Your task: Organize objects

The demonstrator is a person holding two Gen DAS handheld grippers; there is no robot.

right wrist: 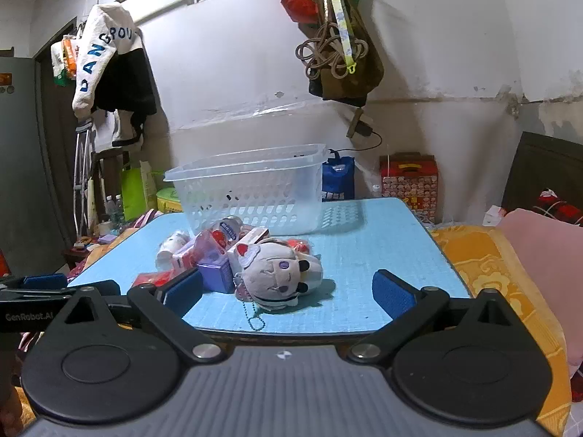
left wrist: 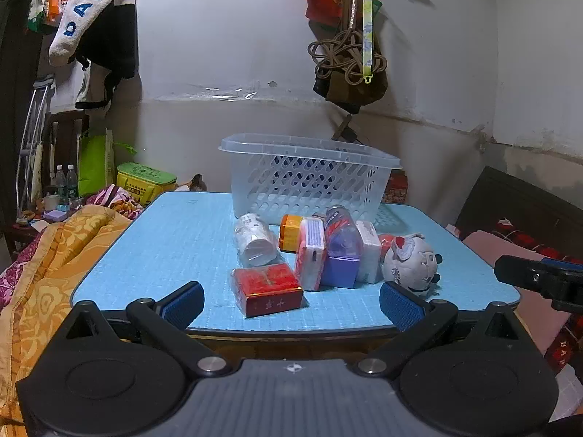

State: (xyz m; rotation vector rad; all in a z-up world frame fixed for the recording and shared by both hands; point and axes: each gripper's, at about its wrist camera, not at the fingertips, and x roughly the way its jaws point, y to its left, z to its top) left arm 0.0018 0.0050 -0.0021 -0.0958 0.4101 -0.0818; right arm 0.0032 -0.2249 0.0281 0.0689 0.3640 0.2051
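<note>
- Blue-topped table (left wrist: 175,247) carries everything: a basket at the far side and a heap of small goods in the middle, nearer the camera.
- Translucent white plastic basket (left wrist: 309,178) stands upright at the far edge; as far as the lattice lets me see, it looks empty, so I judge the sorting has hardly begun.
- Left gripper (left wrist: 291,300) hovers at the near edge with its fingers spread wide and nothing between them; the red box (left wrist: 267,289) lies just ahead, slightly left of centre, its long axis running left to right across the gap.
- Right gripper (right wrist: 286,289) is likewise released and empty; the plush toy (right wrist: 277,276) lies straight ahead, just beyond the fingers, its bead chain trailing toward the near edge.
- Behind these 2 pieces sit a purple box (left wrist: 340,269) with a bottle leaning on it, a wrapped white roll (left wrist: 255,242) to the left, and an orange box (left wrist: 291,231) nearer the basket.
- My judgement: the right hand is nearer the toy and the left hand nearer the red box, so each has a straight reach forward.
</note>
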